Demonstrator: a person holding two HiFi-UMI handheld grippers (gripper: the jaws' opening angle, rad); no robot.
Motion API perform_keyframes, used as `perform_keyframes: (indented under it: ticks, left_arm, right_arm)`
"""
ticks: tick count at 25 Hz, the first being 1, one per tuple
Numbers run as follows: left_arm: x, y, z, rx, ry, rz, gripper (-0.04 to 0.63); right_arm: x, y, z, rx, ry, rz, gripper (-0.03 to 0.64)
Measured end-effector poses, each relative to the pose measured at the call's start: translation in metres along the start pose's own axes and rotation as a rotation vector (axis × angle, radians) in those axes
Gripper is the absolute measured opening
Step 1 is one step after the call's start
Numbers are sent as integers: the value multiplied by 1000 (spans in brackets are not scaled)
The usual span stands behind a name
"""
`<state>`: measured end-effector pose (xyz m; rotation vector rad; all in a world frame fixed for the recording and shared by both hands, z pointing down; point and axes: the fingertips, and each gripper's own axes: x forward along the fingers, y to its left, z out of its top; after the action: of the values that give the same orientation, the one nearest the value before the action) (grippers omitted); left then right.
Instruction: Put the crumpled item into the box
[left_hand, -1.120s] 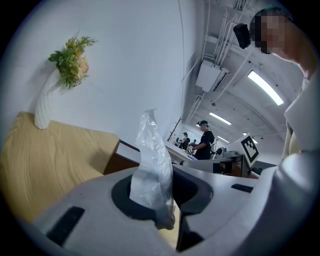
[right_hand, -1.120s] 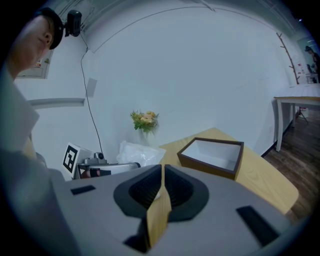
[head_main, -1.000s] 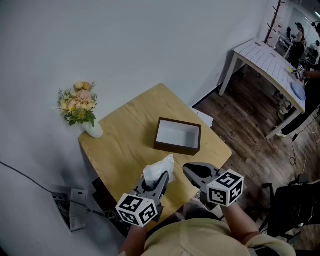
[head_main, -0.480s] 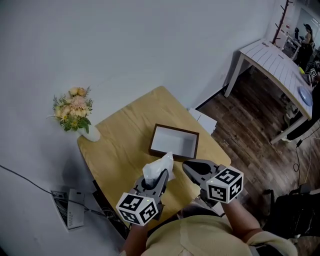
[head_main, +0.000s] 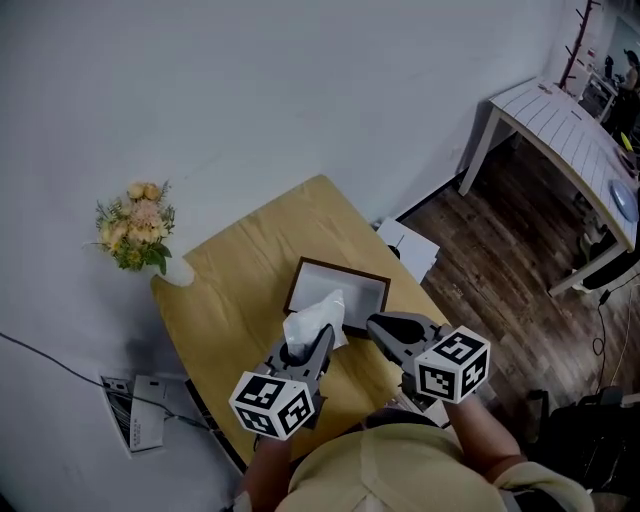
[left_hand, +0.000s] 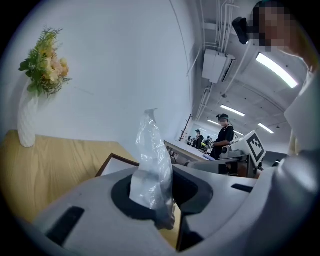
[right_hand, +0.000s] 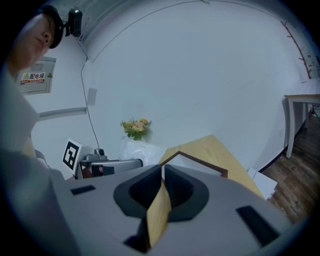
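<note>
A crumpled white plastic item (head_main: 314, 318) sticks up from my left gripper (head_main: 310, 348), which is shut on its lower end. In the head view it hangs over the near left edge of the box (head_main: 352, 272), a dark brown frame with a white inside, on the round wooden table (head_main: 240, 270). The left gripper view shows the plastic (left_hand: 151, 165) pinched between the jaws, with the box's corner (left_hand: 111, 161) just beyond. My right gripper (head_main: 377, 326) is shut and empty, beside the box's near right edge. In its own view the box (right_hand: 200, 162) lies ahead.
A white vase of flowers (head_main: 135, 225) stands at the table's far left edge. Papers (head_main: 410, 245) lie on the wooden floor past the table, and a white table (head_main: 560, 120) stands at the right. A socket strip (head_main: 130, 420) lies on the floor at the left.
Both grippers have moved forward toward the box. The crumpled plastic, earlier short of the box, now overlaps its near edge. The left grip has not changed.
</note>
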<state>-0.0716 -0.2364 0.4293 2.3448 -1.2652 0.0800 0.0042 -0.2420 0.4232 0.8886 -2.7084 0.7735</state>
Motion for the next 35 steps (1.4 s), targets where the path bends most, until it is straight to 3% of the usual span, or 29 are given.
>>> perform_keyframes:
  ticks: [10, 17, 25, 35]
  left_arm:
    - [37, 2, 2, 37, 36, 36, 80]
    - [53, 7, 5, 107, 57, 68, 80]
    - [68, 12, -5, 192, 153, 84, 80]
    - [82, 10, -16, 221, 245, 69, 85]
  right_arm:
    - [1, -34, 3, 27, 11, 32, 32]
    - [8, -52, 6, 44, 16, 51, 32]
    - [12, -64, 6, 72, 17, 60, 32]
    - [12, -79, 3, 96, 22, 55, 32]
